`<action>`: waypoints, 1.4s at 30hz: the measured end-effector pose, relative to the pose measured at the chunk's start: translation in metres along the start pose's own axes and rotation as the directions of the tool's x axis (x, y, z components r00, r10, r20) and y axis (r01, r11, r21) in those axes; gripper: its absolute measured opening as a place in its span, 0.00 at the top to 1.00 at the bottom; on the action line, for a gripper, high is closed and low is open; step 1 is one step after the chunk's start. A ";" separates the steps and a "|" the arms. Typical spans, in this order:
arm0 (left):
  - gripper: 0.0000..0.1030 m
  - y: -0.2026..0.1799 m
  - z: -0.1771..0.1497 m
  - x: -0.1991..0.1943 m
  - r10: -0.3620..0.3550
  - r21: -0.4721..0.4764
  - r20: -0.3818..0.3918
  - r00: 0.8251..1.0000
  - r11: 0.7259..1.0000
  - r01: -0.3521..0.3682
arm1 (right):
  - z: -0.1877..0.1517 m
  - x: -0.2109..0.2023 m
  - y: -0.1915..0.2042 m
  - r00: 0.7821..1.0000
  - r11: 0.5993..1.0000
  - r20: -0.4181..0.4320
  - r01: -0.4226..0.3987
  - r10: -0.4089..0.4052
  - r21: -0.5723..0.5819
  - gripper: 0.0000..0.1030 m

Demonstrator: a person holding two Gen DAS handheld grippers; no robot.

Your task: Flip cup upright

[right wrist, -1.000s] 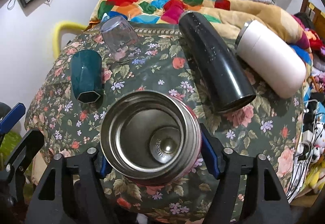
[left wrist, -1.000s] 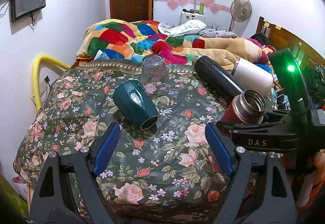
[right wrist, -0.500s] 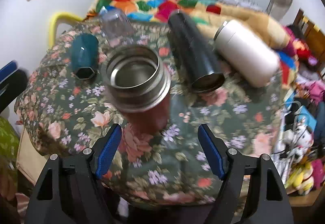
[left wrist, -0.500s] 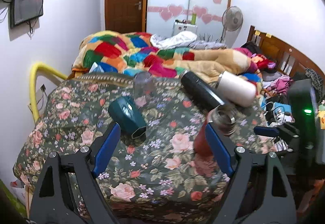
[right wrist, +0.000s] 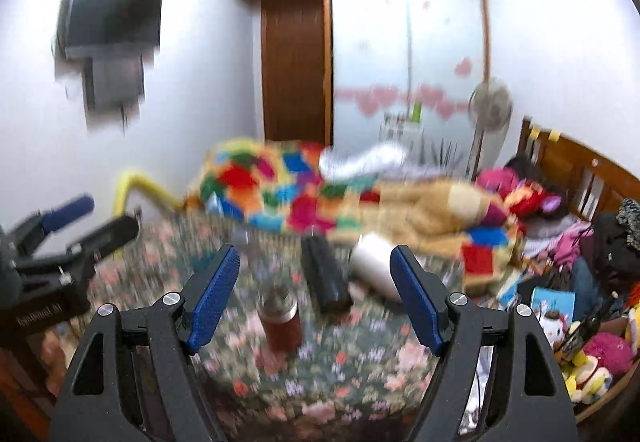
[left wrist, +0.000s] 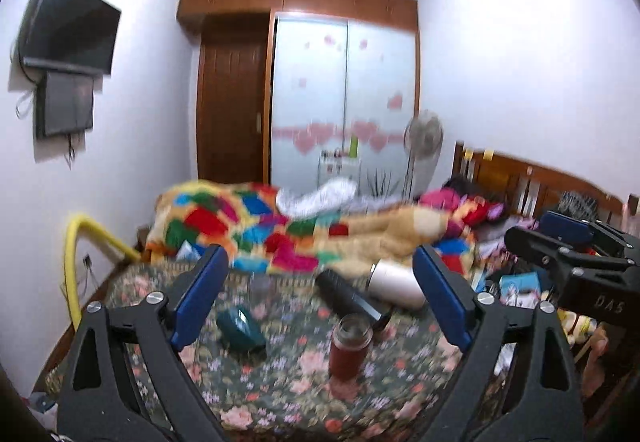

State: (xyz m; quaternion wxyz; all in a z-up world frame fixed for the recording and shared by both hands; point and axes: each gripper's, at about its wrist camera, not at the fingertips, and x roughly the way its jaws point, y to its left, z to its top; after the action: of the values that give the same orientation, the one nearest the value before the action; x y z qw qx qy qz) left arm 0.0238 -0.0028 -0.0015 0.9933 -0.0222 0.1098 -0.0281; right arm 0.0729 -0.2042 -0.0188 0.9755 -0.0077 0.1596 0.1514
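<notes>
A red steel-rimmed cup (left wrist: 349, 346) stands upright on the floral-covered table (left wrist: 280, 382); it also shows in the right wrist view (right wrist: 281, 321). My left gripper (left wrist: 320, 294) is open and empty, well back from the table. My right gripper (right wrist: 314, 296) is open and empty, also pulled back and above the cup. The right gripper shows at the right edge of the left wrist view (left wrist: 576, 254). A teal cup (left wrist: 240, 328) lies on its side left of the red one.
A black flask (left wrist: 350, 300) and a white flask (left wrist: 394, 284) lie on their sides behind the red cup. A clear glass (left wrist: 260, 286) stands at the table's far edge. A bed with a colourful quilt (left wrist: 280, 230) is beyond. Clutter lies to the right (right wrist: 580, 322).
The right gripper let go of the red cup, which now stands upright. Both grippers have drawn back and up from the table; the views are blurred by motion.
</notes>
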 end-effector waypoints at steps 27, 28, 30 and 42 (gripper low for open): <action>0.00 -0.018 0.005 -0.074 0.019 0.005 0.121 0.993 1.000 -0.020 | -0.011 -0.072 0.005 0.980 0.997 0.191 0.039 -0.052 0.070 0.00; 0.00 -0.018 0.005 -0.074 0.018 0.005 0.120 0.993 1.000 -0.019 | -0.011 -0.073 0.004 0.981 0.997 0.189 0.038 -0.051 0.068 0.00; 0.00 -0.018 0.005 -0.074 0.019 0.005 0.121 0.992 1.000 -0.020 | -0.012 -0.074 0.005 0.981 0.997 0.189 0.036 -0.048 0.064 0.00; 0.00 -0.019 0.001 -0.070 0.018 0.004 0.111 0.994 1.000 -0.018 | -0.012 -0.077 0.006 0.982 0.998 0.186 0.031 -0.042 0.061 0.00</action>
State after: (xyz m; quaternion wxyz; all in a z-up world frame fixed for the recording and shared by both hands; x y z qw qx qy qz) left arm -0.0451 -0.0177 0.0155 0.9981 -0.0202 0.0545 -0.0182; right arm -0.0021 -0.2218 -0.0059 0.9886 0.0319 0.0712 0.1290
